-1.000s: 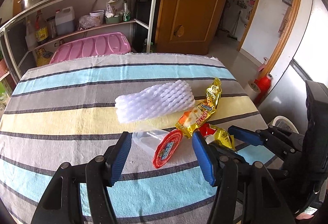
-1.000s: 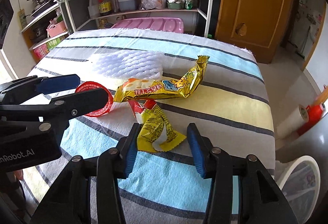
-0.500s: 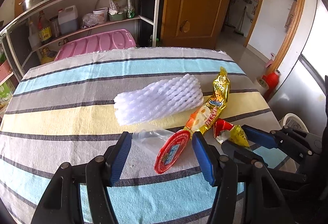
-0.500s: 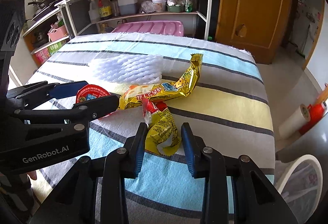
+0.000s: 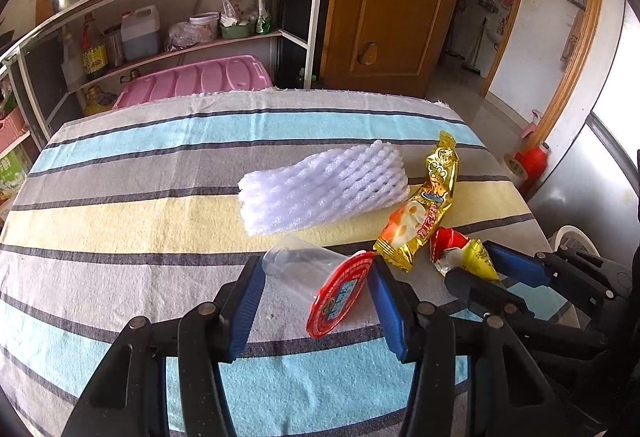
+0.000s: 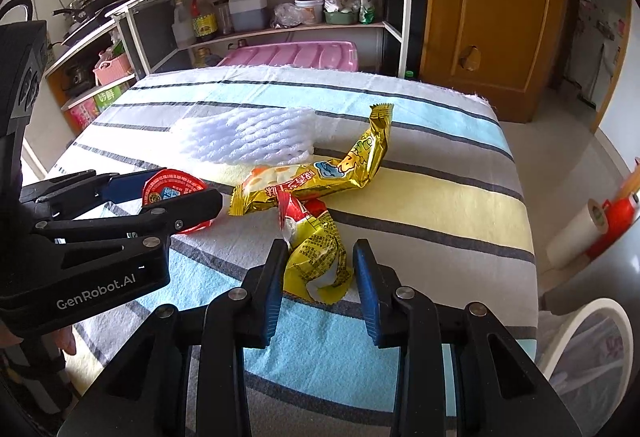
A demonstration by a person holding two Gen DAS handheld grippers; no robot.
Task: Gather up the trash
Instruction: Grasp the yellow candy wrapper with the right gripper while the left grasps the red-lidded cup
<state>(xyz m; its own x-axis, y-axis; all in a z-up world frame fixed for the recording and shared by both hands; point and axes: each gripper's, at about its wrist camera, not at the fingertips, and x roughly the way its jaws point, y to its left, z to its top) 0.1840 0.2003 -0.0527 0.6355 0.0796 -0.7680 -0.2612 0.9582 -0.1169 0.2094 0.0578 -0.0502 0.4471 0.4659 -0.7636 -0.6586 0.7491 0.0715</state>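
Note:
A clear plastic cup with a red peeled lid [image 5: 320, 285] lies on its side on the striped cloth, between the fingers of my left gripper [image 5: 316, 289], whose pads touch its sides. My right gripper [image 6: 320, 265] has closed in around a crumpled yellow and red wrapper [image 6: 316, 257]; the left pad touches it, a small gap shows at the right pad. A long gold snack wrapper [image 6: 316, 177] and a white foam net sleeve [image 6: 248, 137] lie just beyond. The cup also shows in the right wrist view [image 6: 172, 193].
The striped table cloth [image 5: 140, 197] ends at its right edge near a white bin with a bag liner [image 6: 592, 349] on the floor. A red bottle and a tape roll [image 6: 580, 229] stand beside it. Shelves [image 5: 160, 17] and a pink lid stand behind the table.
Both grippers moved forward over the table. The left gripper came around the cup. The right gripper narrowed around the yellow wrapper, which now stands more upright between its fingers.

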